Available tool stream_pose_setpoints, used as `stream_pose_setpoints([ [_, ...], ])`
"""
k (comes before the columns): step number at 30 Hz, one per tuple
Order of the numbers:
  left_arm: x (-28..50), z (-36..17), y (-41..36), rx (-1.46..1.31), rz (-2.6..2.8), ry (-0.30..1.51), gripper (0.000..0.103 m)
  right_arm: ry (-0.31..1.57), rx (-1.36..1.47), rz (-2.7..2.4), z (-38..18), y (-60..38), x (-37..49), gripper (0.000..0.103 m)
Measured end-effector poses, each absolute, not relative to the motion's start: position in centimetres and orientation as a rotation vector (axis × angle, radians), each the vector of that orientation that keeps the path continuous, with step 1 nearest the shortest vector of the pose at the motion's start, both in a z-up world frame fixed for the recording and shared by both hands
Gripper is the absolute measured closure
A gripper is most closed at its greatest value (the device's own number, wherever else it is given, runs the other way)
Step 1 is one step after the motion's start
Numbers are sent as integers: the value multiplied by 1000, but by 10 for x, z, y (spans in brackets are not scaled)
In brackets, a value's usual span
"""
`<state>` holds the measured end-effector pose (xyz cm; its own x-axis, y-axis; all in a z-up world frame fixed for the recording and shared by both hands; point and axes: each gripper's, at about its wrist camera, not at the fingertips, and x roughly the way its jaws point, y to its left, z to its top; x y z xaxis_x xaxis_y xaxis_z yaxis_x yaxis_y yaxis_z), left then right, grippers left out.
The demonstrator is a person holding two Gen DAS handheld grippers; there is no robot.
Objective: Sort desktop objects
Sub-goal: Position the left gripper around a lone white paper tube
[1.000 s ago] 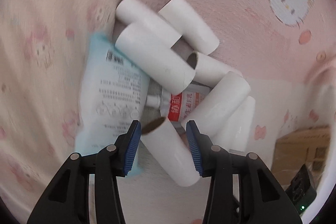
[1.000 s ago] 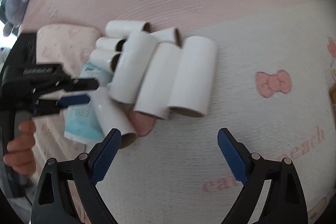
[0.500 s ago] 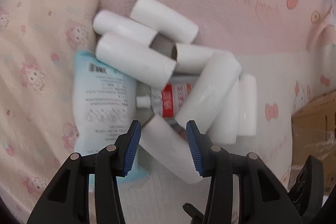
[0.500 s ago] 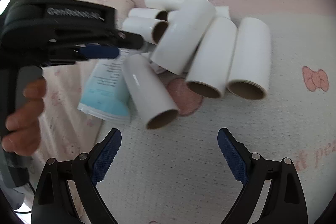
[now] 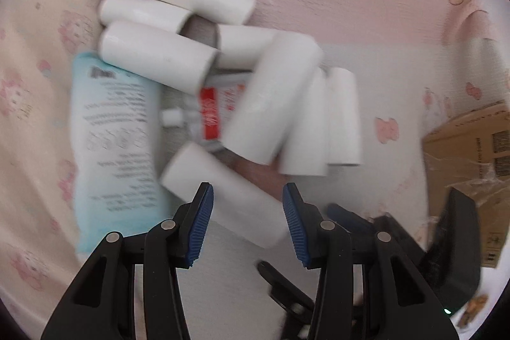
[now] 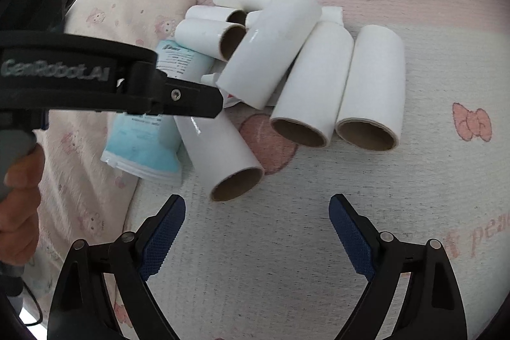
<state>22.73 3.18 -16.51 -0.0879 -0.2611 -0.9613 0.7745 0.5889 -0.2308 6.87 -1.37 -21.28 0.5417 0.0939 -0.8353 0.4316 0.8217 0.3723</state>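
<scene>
A heap of white cardboard tubes (image 6: 280,53) is piled on the pink cartoon-print mat (image 6: 287,244), over a pale blue printed pouch (image 5: 111,129) and a red-and-white glue tube (image 5: 208,113). Bare mat is left before the heap. The left gripper (image 5: 247,222) is held steeply down, jaws apart astride the nearest tube (image 6: 220,155). The right gripper (image 6: 256,231) is spread wide, empty, its jaws just narrowed slightly.

A heap of paper rolls (image 6: 271,50) lies on the mat (image 6: 287,244). 2 rolls (image 6: 369,85) lie side by side at its right edge. 1 roll (image 6: 220,155) lies nearest, apart from that pair, partly on a pouch (image 6: 143,148). A tube (image 5: 207,113) lies under the middle rolls. Left of the heap lies a pillow (image 6: 127,8). In the left wrist view, a cardboard box (image 5: 468,148) stands far right.
</scene>
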Motion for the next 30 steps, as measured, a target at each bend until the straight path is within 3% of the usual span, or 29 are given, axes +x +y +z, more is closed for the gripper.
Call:
stream_pose_setpoints([
  [3,215,-166,23,466,-961,1437,54,1009,608,-235,-216,-20,63,19],
  [5,211,-164,22,475,-954,1417,54,1011,614,-240,-217,-24,59,42],
  [7,212,-157,24,473,-939,1382,54,1019,606,-236,-218,-27,56,47],
  [14,248,-145,29,477,-793,1252,52,1016,620,-234,-222,-29,52,47],
  [22,276,-168,39,382,-788,1407,52,1017,612,-242,-224,-33,48,47],
  [30,250,-177,40,516,-828,1391,50,995,672,-236,-229,-45,40,47],
])
